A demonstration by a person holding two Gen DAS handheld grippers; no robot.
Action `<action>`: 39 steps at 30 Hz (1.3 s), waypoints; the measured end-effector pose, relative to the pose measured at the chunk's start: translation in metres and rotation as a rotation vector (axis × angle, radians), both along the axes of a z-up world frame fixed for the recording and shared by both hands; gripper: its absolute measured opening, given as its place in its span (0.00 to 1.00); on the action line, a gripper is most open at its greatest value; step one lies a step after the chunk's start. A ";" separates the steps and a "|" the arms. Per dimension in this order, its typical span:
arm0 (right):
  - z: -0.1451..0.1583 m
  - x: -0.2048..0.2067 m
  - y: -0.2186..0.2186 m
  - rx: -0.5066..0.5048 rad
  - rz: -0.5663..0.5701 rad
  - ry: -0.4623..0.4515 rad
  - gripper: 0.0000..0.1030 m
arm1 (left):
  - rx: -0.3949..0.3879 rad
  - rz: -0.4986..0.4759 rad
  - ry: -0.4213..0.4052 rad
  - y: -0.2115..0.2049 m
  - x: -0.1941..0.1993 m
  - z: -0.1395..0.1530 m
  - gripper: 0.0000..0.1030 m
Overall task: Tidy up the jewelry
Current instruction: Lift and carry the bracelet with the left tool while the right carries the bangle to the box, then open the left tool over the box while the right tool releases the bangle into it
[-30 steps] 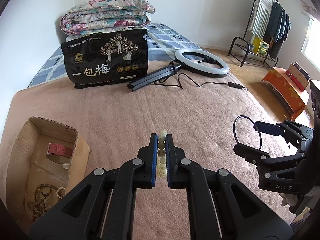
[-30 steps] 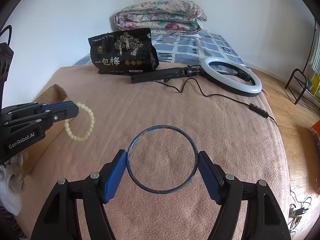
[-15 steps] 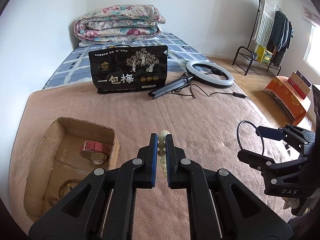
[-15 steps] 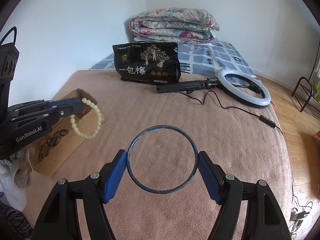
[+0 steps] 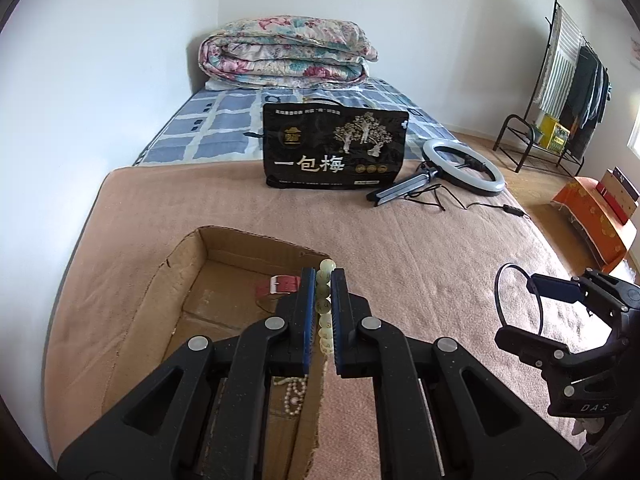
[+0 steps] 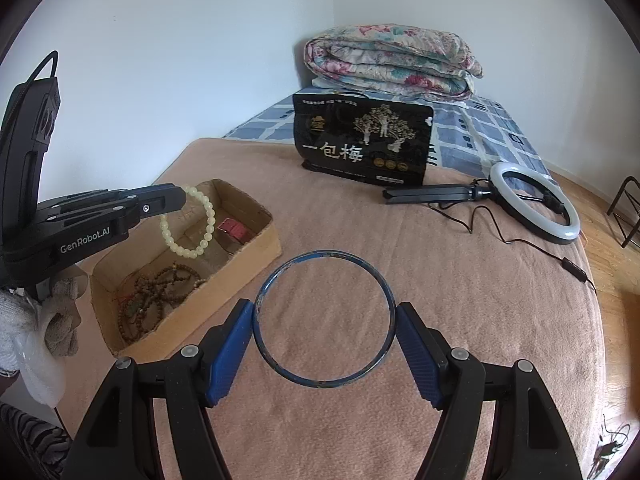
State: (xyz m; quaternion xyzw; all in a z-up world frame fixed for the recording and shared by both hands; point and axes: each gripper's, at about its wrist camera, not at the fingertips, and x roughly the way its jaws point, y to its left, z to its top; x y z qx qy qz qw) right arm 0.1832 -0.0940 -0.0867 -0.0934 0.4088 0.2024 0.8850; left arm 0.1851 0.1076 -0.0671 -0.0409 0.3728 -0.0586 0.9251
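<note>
Left wrist view: a brown blanket (image 5: 248, 216) is seen spread over the bed, with the scene listed below from left to right.
Cardboard box (image 5: 188, 276): set on the blanket at the near left, open at the top; a red watch strap (image 5: 280, 285) is seen at its far end and a string of small white beads (image 5: 295, 394) at its near end.
Left gripper (image 5: 322, 286): closed on the pale bead bracelet (image 5: 325, 312), which is pinched between the blue pads and hangs above the box's right-hand wall.
Pale bead bracelet in the right wrist view (image 6: 188, 220): seen as a full loop dangling from the left gripper (image 6: 176, 200) over the inside of the cardboard box (image 6: 256, 256).
Brown bead strand (image 6: 156, 296): lies coiled in the near end of the box.
Black snack bag (image 5: 335, 148): stood upright at the far edge of the blanket, with a folded floral quilt (image 5: 286, 54) behind it.
Ring light (image 5: 464, 166): laid flat to the right of the bag, its folded tripod and cable beside it.
Right gripper (image 6: 324, 320): held wide, clamped on the blue bangle (image 6: 324, 318); the ring is gripped across its width by both blue pads, above the blanket to the right of the box.
Right gripper in the left wrist view (image 5: 560, 320): seen at the right edge, the bangle (image 5: 518, 300) edge-on in its fingers.
Clothes rack (image 5: 560, 88): stands on the floor at the far right.
</note>
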 end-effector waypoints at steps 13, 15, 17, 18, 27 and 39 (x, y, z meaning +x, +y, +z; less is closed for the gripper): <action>-0.012 -0.008 0.083 0.029 0.123 0.023 0.72 | -0.013 0.080 0.019 0.065 -0.003 -0.014 0.05; -0.015 -0.009 0.094 0.025 0.136 0.021 0.72 | -0.014 0.086 0.024 0.070 -0.002 -0.017 0.05; -0.018 -0.009 0.103 0.031 0.147 0.028 0.72 | -0.016 0.091 0.027 0.075 -0.001 -0.020 0.05; -0.019 -0.008 0.107 0.033 0.151 0.033 0.72 | -0.018 0.094 0.030 0.077 0.000 -0.021 0.05; -0.037 -0.001 0.140 0.020 0.193 0.056 0.72 | -0.023 0.100 0.041 0.091 0.004 -0.030 0.05; -0.054 0.005 0.161 0.005 0.221 0.081 0.75 | -0.027 0.104 0.062 0.097 0.010 -0.039 0.05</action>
